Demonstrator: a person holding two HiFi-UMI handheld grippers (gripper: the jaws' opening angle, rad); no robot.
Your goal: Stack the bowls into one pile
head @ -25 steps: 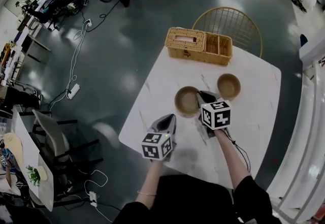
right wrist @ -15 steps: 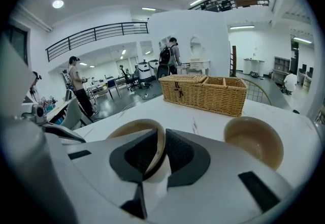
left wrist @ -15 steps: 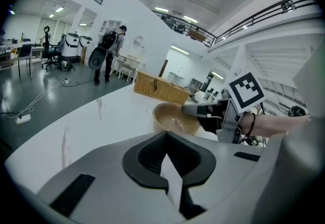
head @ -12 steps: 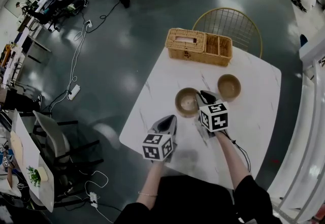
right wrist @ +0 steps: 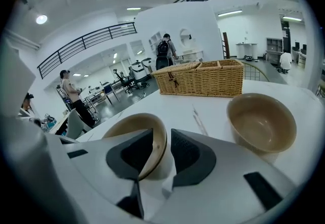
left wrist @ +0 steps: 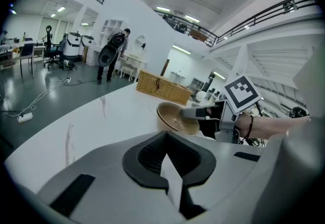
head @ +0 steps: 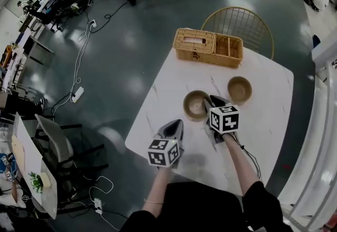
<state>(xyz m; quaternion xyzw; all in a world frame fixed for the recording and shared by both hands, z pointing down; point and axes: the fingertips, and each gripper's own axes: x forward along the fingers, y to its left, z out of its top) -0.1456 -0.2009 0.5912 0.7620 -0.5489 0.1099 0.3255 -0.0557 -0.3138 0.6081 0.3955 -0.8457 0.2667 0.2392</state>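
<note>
Just now the right gripper [right wrist: 163, 141] has been opening its jaws. They stand spread astride the near wall of the left bowl [head: 194, 104], one jaw inside it and one outside. A gap shows between the rim and the outer jaw, so the pads do not pinch the bowl. That bowl rests on the white marble table [head: 263, 125] at the centre of the head view. The second bowl [head: 239, 89] stands upright to the right and slightly higher in the frame, apart from the first and clear of both tools.

The left gripper [head: 174, 124] hangs lower and left of centre, above the table's near-left edge. Its jaws are pressed together with nothing between them, and its tips point toward the left bowl without reaching it. A wicker basket [head: 208, 47] sits at the table's upper edge, well apart from both bowls, and a gold wire chair [head: 238, 15] stands just behind it
</note>
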